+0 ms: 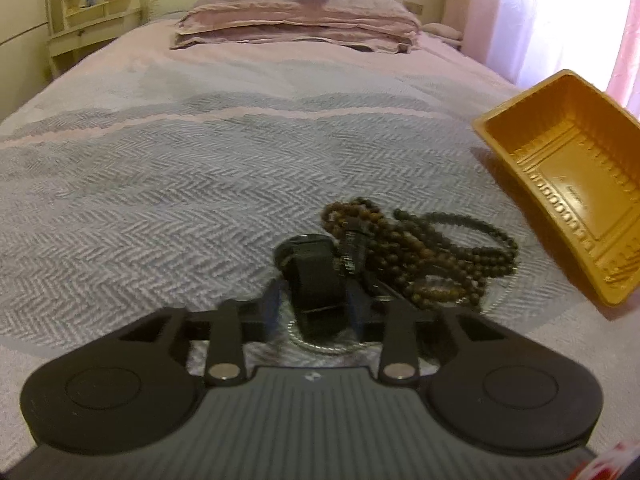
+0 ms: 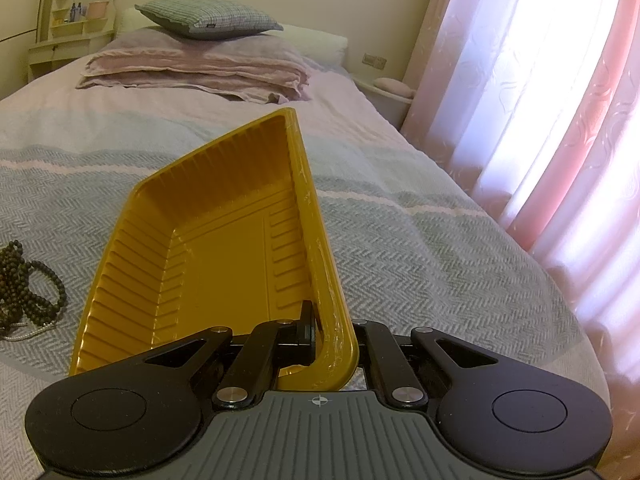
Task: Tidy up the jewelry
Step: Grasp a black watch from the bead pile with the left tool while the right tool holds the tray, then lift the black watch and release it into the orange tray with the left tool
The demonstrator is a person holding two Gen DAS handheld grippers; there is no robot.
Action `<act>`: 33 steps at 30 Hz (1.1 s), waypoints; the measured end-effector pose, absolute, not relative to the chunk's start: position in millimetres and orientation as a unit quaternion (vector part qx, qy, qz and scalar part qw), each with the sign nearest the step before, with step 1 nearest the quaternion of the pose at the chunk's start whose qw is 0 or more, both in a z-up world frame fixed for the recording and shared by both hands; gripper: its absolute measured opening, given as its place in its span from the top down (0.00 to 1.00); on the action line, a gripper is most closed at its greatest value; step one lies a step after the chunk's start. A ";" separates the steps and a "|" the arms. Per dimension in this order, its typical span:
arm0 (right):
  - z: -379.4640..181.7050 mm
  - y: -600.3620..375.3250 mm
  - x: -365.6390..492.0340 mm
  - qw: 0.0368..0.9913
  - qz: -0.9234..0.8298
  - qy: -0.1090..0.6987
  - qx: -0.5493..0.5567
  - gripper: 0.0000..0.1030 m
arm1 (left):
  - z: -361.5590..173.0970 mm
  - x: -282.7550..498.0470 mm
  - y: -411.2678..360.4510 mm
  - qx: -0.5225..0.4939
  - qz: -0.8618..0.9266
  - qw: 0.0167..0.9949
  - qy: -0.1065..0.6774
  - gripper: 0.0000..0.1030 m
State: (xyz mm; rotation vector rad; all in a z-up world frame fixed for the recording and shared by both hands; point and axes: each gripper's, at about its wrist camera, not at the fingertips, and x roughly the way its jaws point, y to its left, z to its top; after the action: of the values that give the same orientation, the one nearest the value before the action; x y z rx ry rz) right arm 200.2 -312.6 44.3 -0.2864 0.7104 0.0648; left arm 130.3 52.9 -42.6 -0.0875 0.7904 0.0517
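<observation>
While R tool (image 2: pixel 320 332) grips tray (image 2: pixel 224 216).

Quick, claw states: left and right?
Left claw: around a dark object; grip unclear.
Right claw: closed on the yellow tray rim.

No legible text, brand, number or label is found in either view. Faint embossed lettering is seen on the floor of the tray (image 1: pixel 576 196) in the left wrist view, but it is too blurred to be read. A small dark tag is seen on the edge of the pillow (image 2: pixel 211 26) in the right wrist view; nothing on it can be made out. A crosshair mark (image 2: pixel 319 400) is printed on the tongs body.
</observation>
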 end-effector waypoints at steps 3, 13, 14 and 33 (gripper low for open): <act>43.6 -312.3 199.8 0.927 0.032 0.346 -0.140 0.95 | -47.7 134.3 56.5 -0.052 0.026 0.919 0.389 0.61; 43.1 -312.7 202.3 0.928 0.033 0.345 -0.140 0.95 | -36.0 127.9 58.4 -0.057 0.018 0.924 0.377 0.82; 42.6 -312.6 202.0 0.928 0.033 0.344 -0.141 0.95 | -33.4 126.7 59.5 -0.054 0.016 0.925 0.376 0.82; 43.4 -307.5 197.6 0.929 0.037 0.329 -0.164 0.95 | 35.8 134.4 24.8 -0.002 -0.069 0.944 0.321 0.82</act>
State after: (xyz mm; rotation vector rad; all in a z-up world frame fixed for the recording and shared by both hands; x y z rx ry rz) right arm 197.6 -307.5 43.4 -0.3354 0.6749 0.0750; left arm 134.4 24.8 35.8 -0.0039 0.6545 -0.1415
